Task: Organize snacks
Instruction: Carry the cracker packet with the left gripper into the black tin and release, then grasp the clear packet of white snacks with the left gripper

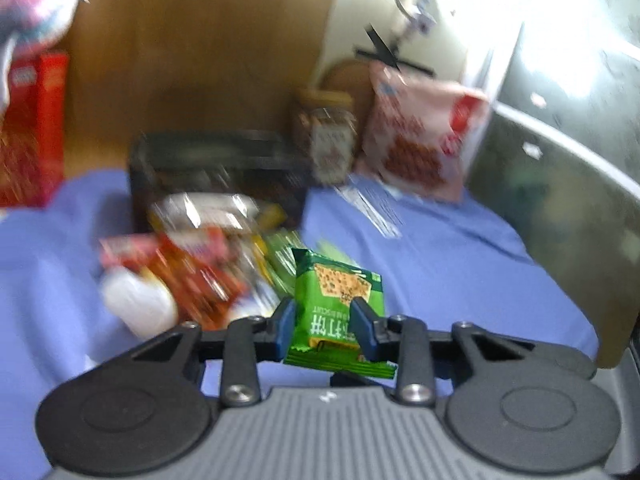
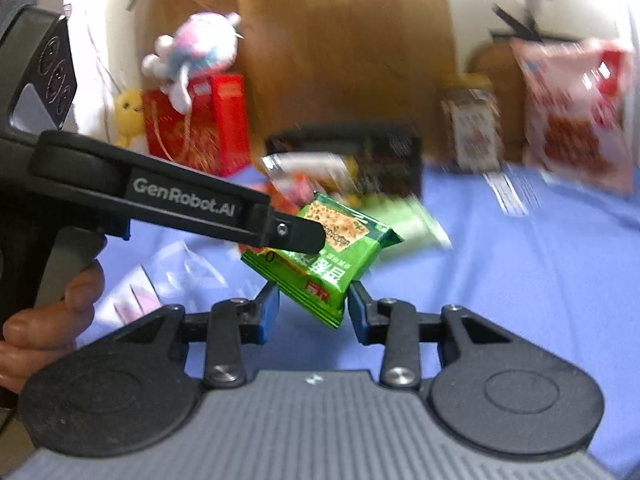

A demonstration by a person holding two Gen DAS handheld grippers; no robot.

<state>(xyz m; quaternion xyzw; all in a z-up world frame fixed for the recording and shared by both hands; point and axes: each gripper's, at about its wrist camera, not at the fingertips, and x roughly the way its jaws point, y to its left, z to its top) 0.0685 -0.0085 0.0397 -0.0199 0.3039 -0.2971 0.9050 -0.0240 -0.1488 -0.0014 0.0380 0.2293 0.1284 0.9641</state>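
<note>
My left gripper [image 1: 325,322] is shut on a green biscuit packet [image 1: 338,300] and holds it above the blue cloth [image 1: 460,272]. In the right wrist view the same packet [image 2: 340,248] hangs tilted from the left gripper's fingers [image 2: 304,234], which reach in from the left. My right gripper [image 2: 314,312] is open, its blue pads on either side of the packet's lower corner, not pressing it. A pile of snack packets [image 1: 200,264] lies in front of a black basket [image 1: 216,168]; both are blurred.
A red gift box [image 2: 200,120] with a plush toy [image 2: 200,48] stands at the back left. A jar [image 1: 326,136] and a large pink snack bag [image 1: 420,136] lean at the back right. A clear wrapper [image 2: 160,284] lies on the cloth. A grey panel [image 1: 560,184] borders the right.
</note>
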